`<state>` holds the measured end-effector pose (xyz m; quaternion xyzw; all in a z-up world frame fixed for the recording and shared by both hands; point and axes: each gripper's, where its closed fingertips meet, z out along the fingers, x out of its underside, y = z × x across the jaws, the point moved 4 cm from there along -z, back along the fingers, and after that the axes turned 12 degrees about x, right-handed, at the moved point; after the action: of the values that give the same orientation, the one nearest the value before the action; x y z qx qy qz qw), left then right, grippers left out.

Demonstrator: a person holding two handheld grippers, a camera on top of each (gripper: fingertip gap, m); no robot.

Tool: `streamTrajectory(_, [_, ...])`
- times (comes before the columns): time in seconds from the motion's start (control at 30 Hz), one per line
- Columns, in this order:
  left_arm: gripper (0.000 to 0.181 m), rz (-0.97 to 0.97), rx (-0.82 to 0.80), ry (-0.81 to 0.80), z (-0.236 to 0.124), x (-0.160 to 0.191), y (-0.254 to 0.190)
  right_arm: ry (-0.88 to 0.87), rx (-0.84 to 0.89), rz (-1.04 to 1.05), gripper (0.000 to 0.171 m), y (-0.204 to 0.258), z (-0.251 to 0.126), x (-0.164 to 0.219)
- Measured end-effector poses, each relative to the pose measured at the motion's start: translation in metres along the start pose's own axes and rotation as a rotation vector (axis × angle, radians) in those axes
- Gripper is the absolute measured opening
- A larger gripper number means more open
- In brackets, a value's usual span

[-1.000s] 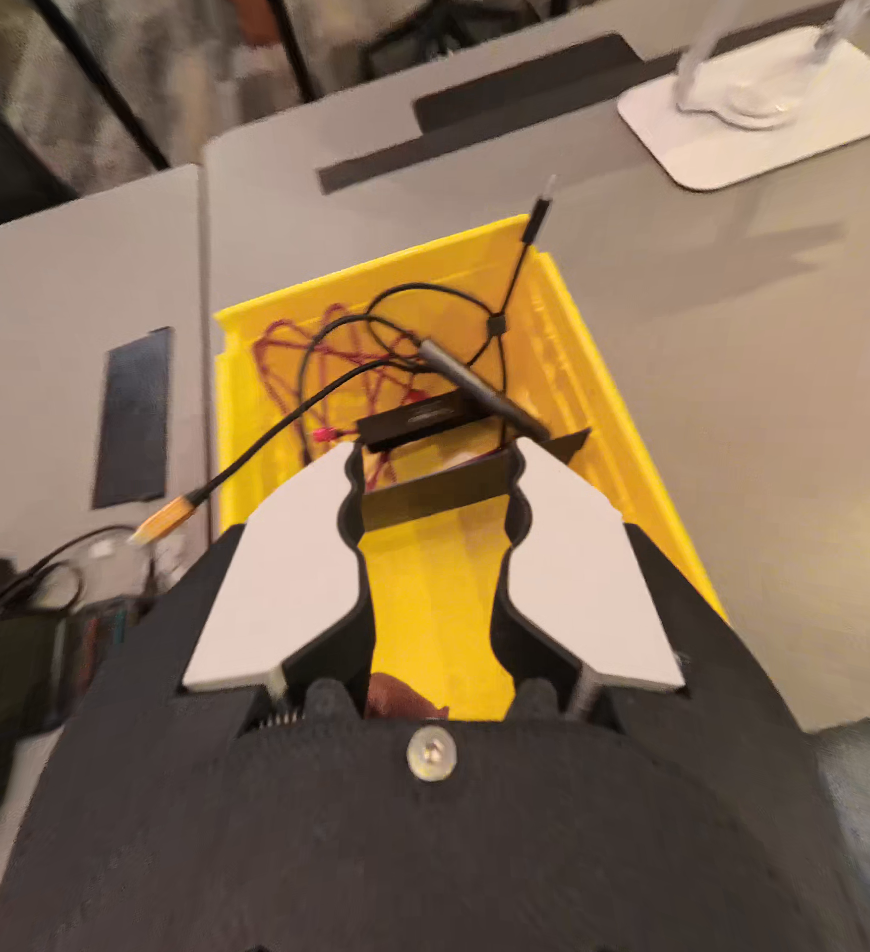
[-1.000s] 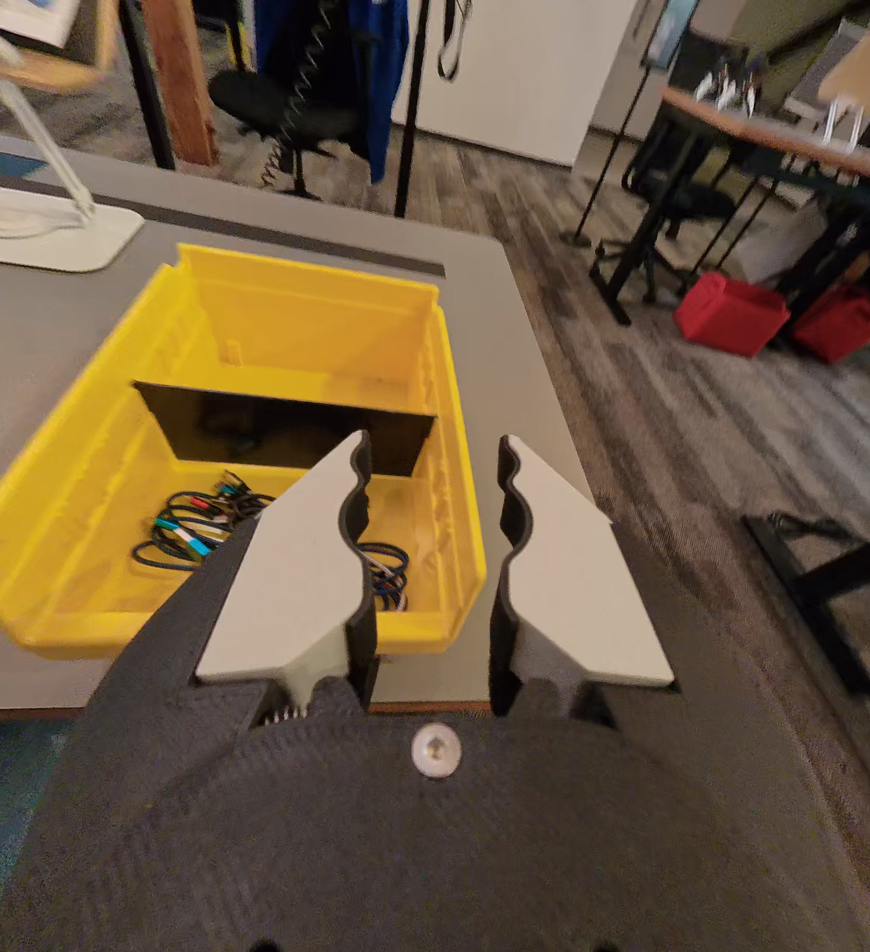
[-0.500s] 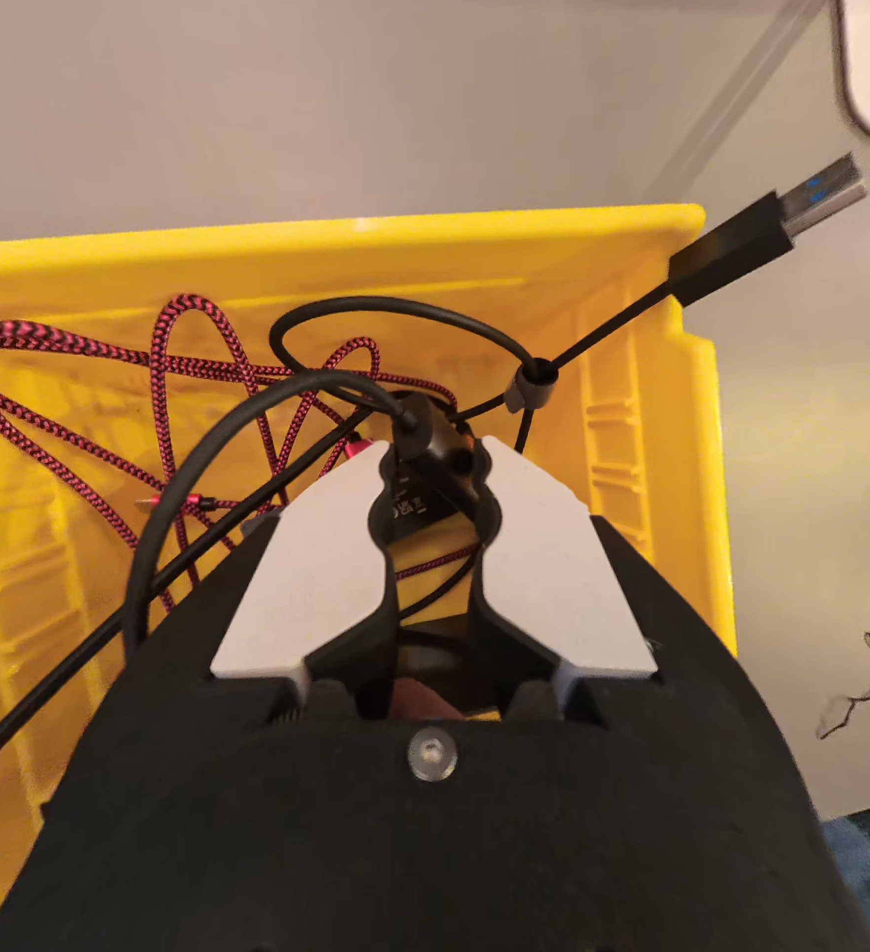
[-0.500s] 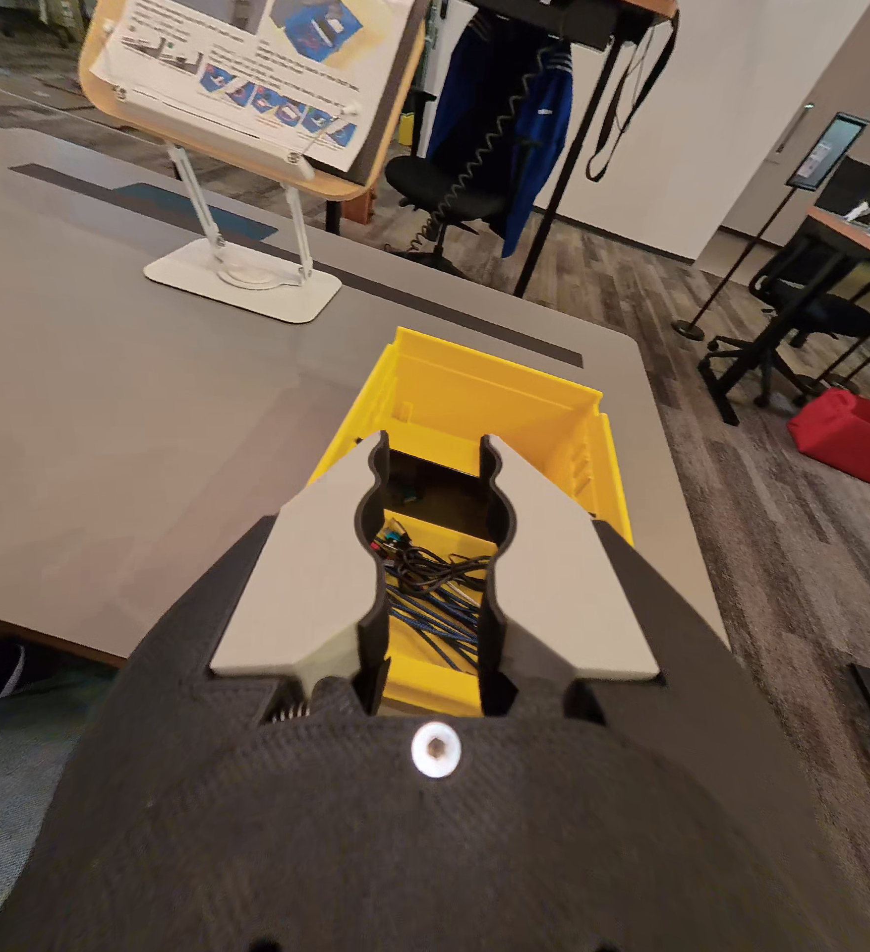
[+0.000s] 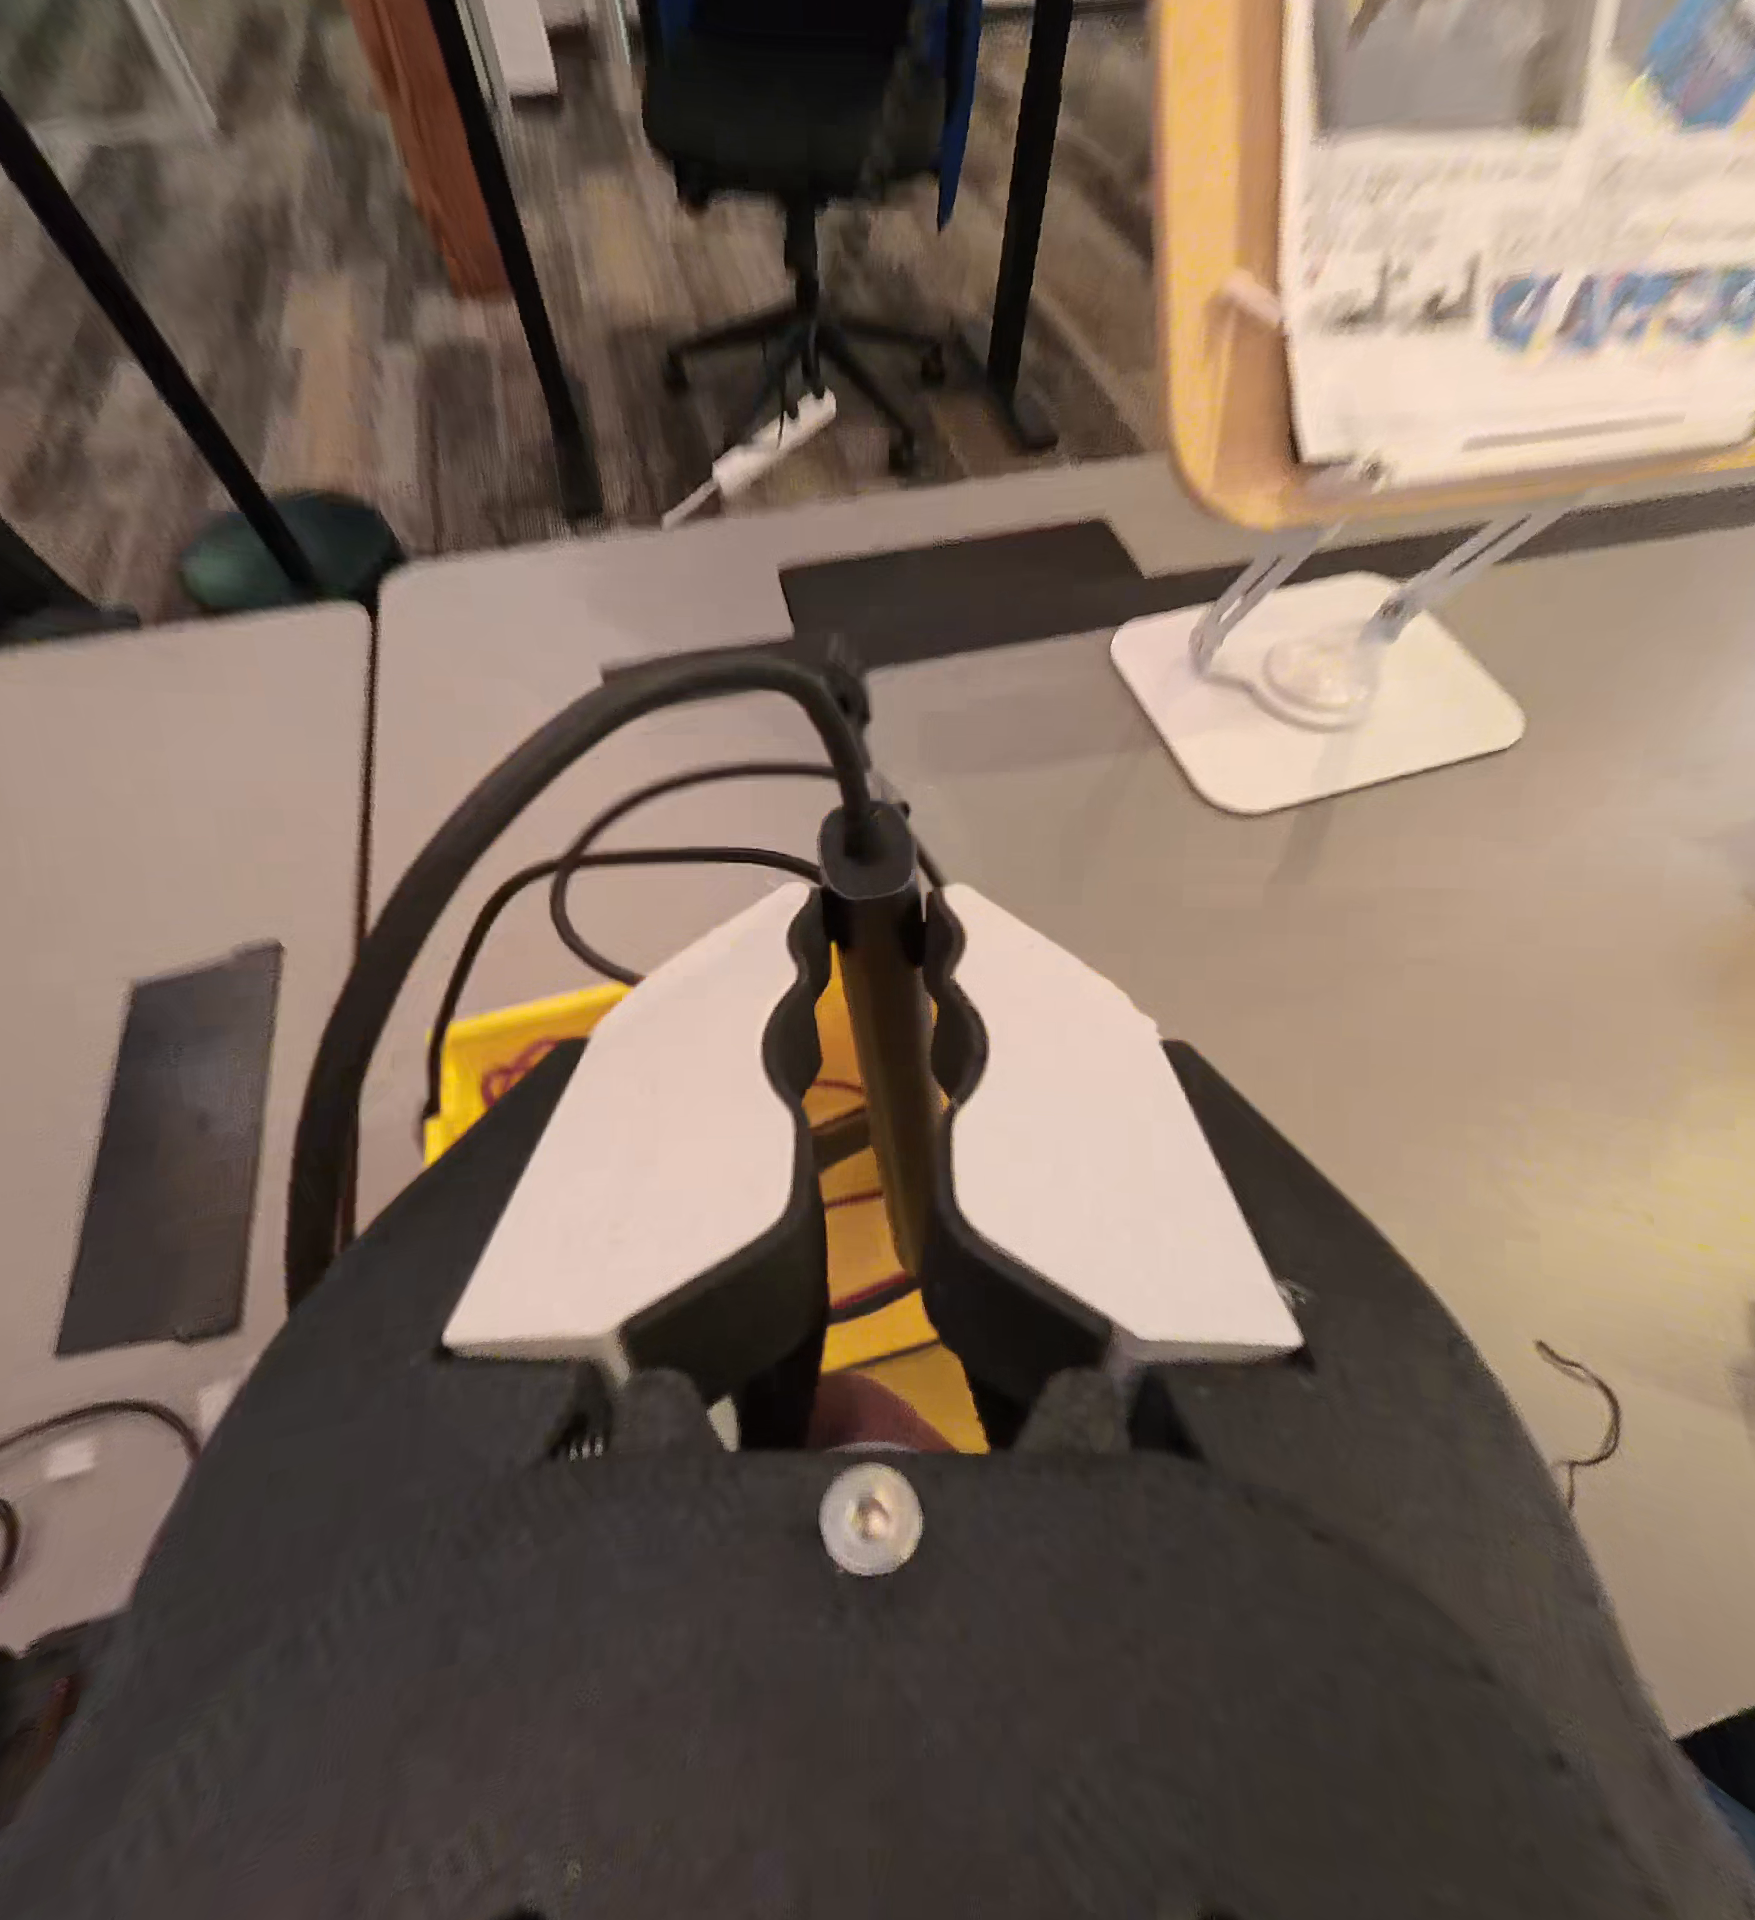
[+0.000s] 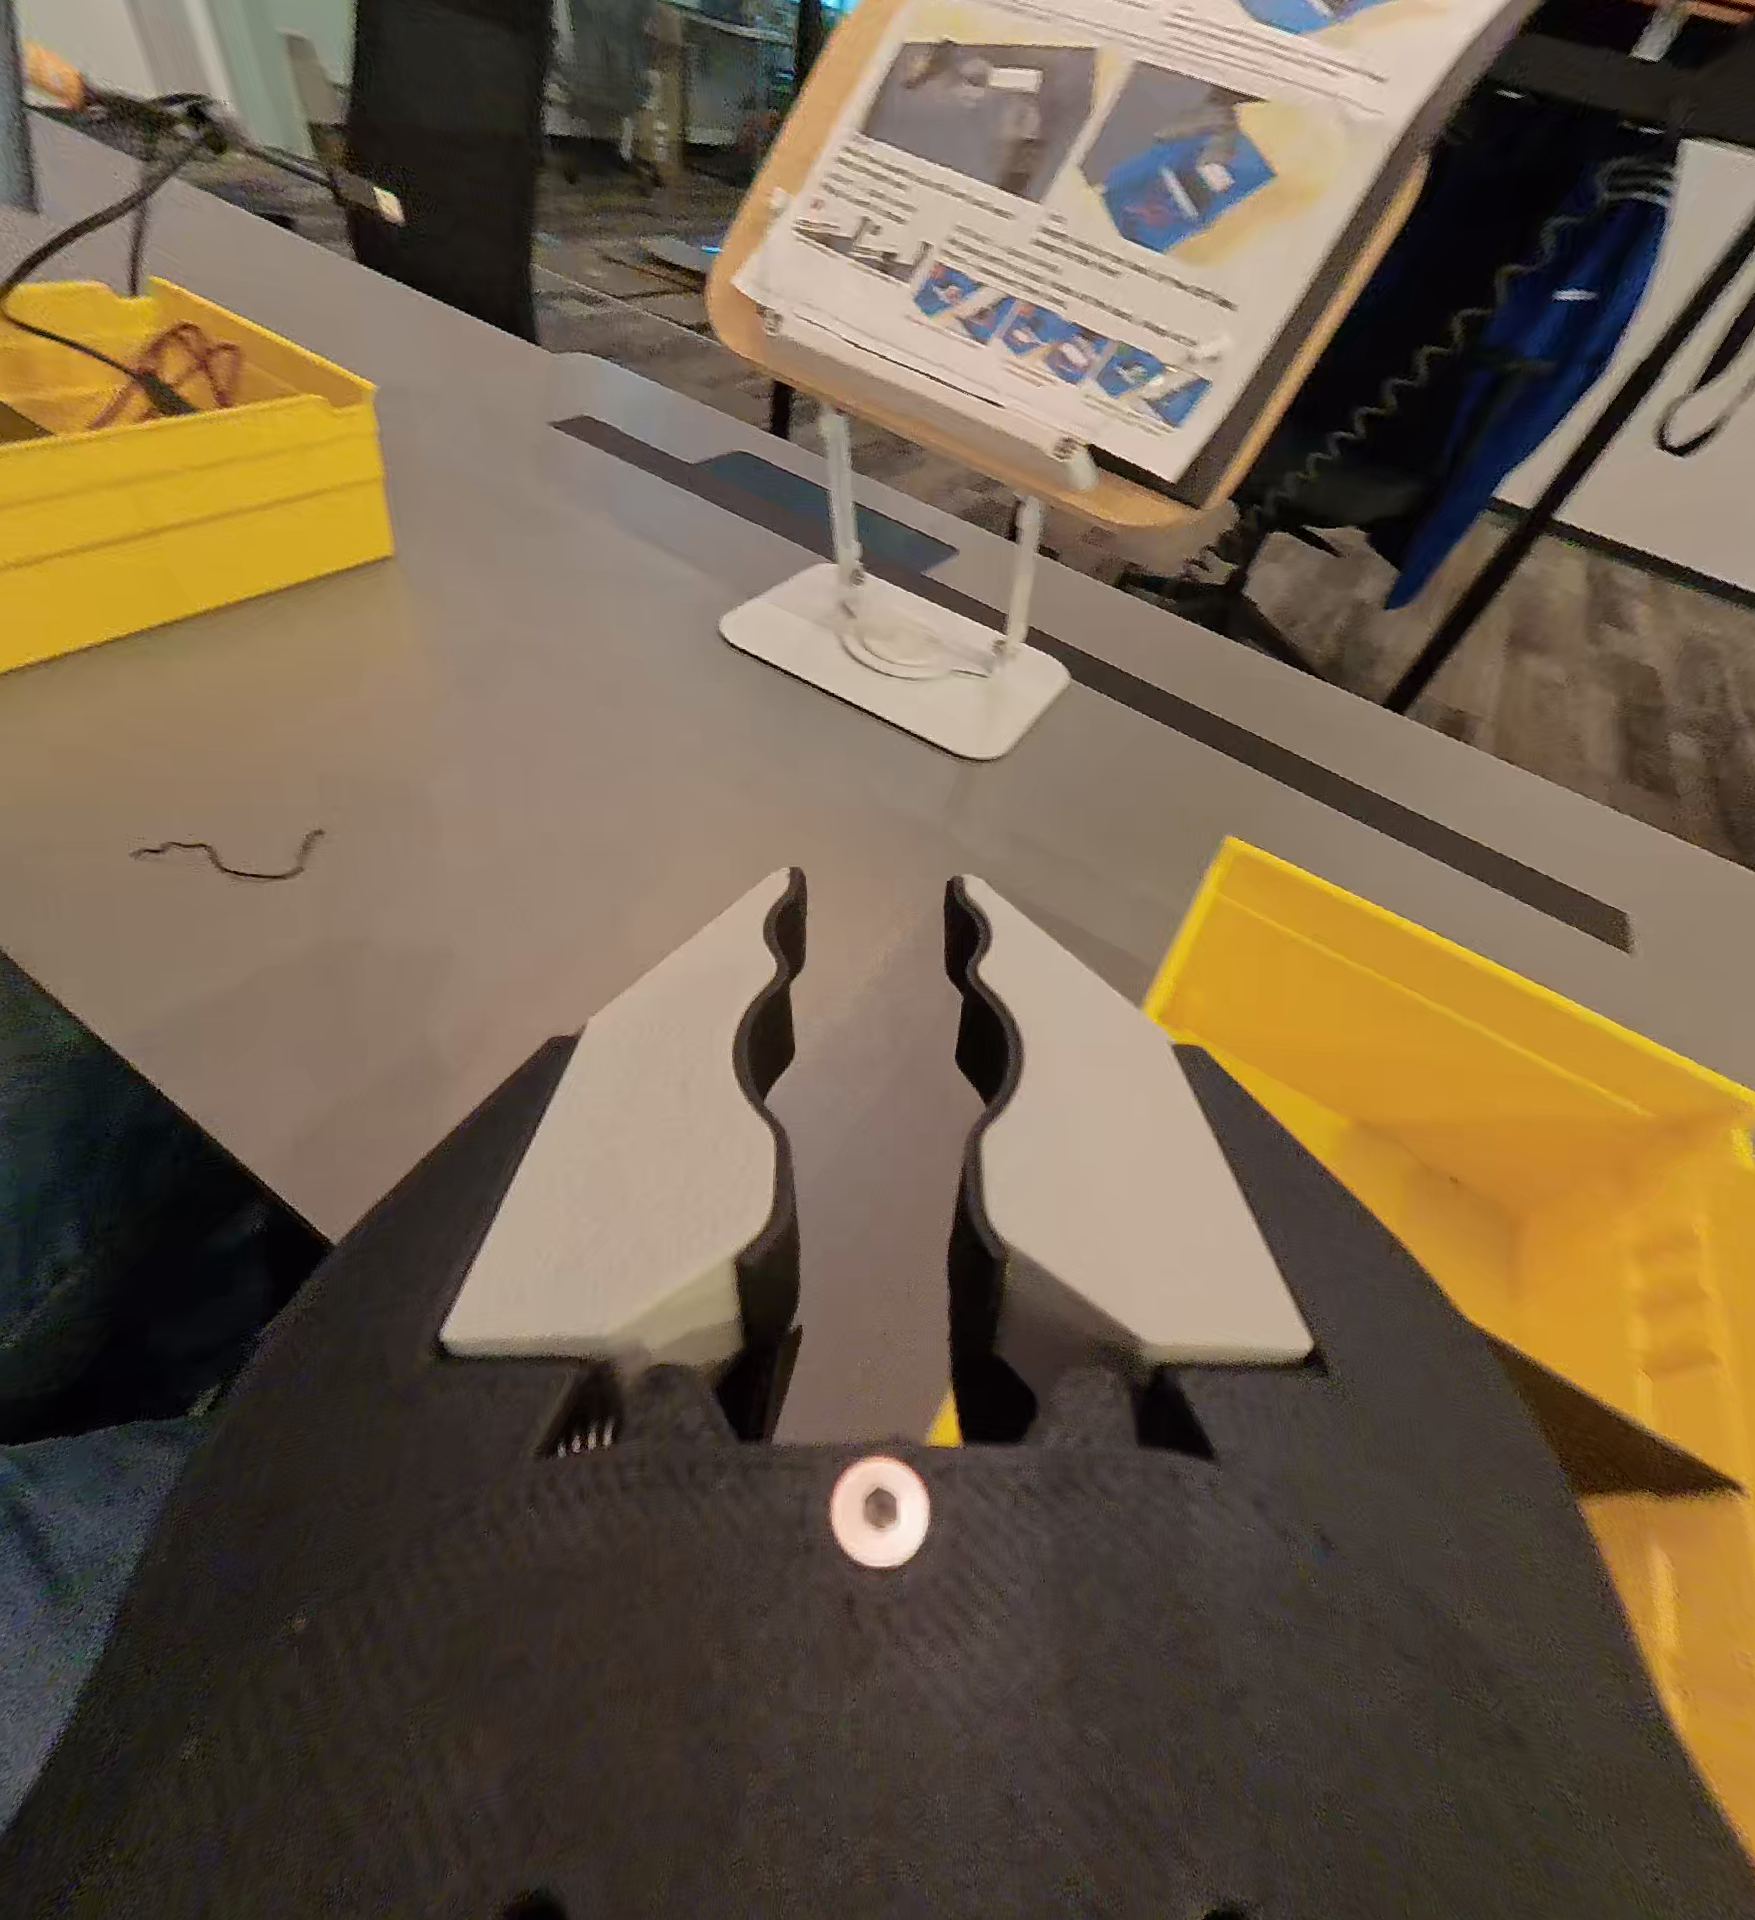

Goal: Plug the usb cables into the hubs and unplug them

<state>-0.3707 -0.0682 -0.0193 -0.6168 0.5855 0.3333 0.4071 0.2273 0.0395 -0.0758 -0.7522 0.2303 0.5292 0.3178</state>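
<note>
Right now the left gripper (image 5: 871, 904) has its fingers (image 5: 681, 1101) clamped on a slim black hub (image 5: 878, 997), held on edge in the centre of the left wrist view, its cable end pointing away from the camera. A thick black cable (image 5: 499, 821) arcs out of that end toward the left of the frame, and thinner black leads (image 5: 582, 894) trail down toward the yellow bin (image 5: 520, 1029) showing just below the fingers. The hub looks lifted above the bin rather than resting in it, so the step in hand seems to be carrying it out to a working spot on the grey tabletop (image 5: 1268, 1039).

The right gripper (image 6: 875, 899) has its fingers apart with nothing between them, hovering over bare tabletop at centre frame, a second yellow bin (image 6: 1475, 1081) at its lower right.

To do this well, I would keep the squeeze firm and level, since the hold sits near the hub's far end and the stiff cable could twist it. Draw the trailing leads clear of the bin slowly so the red braided cable (image 6: 177, 358), lying in the bin at upper left of the right wrist view, is not dragged along. The ports are not visible from here; turn them toward the free gripper before it fetches a plug.
</note>
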Motion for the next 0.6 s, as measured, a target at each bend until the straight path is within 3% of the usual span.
streamTrajectory(0.3, [0.016,0.139,0.033,-0.173,-0.037,-0.084,-0.039,-0.036,-0.211,0.048,0.030,0.058,0.031,-0.030])
streamTrajectory(0.6, [0.016,0.309,0.071,-0.280,-0.042,-0.166,-0.096,-0.055,-0.360,0.040,0.035,0.104,0.049,-0.054])
